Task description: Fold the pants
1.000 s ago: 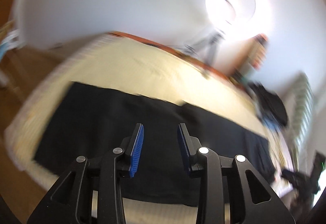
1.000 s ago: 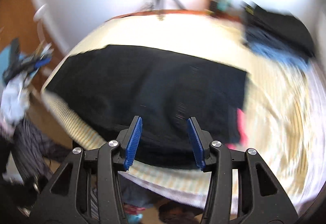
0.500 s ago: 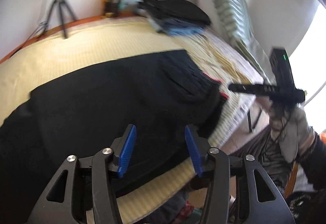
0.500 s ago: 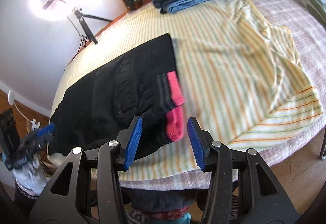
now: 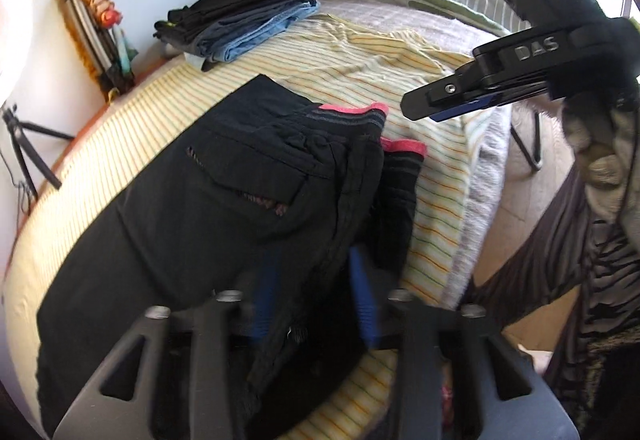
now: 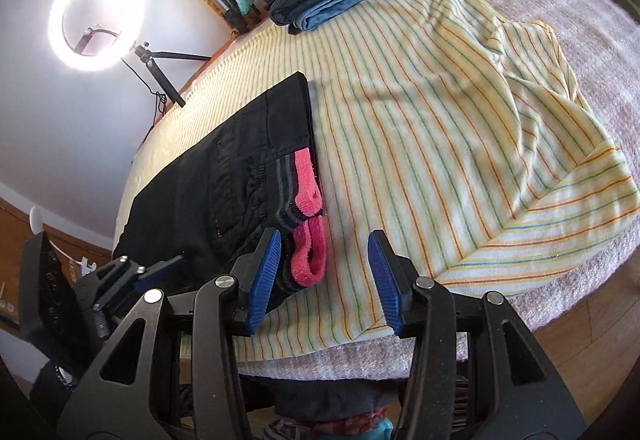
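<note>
1 lengthwise fold looks done; cross folds remain. Left gripper (image 5: 316,296), just closing, straddles the pants (image 5: 192,208); grip unclear. Right gripper (image 6: 324,280) gapes empty.

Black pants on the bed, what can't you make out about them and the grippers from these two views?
- Left wrist view: the left gripper is motion-blurred, so a grip on the black pants is unclear.
- Right wrist view: the right gripper and the left gripper hide the near pant edge.
- Both views: the leg ends are cut off.
</note>
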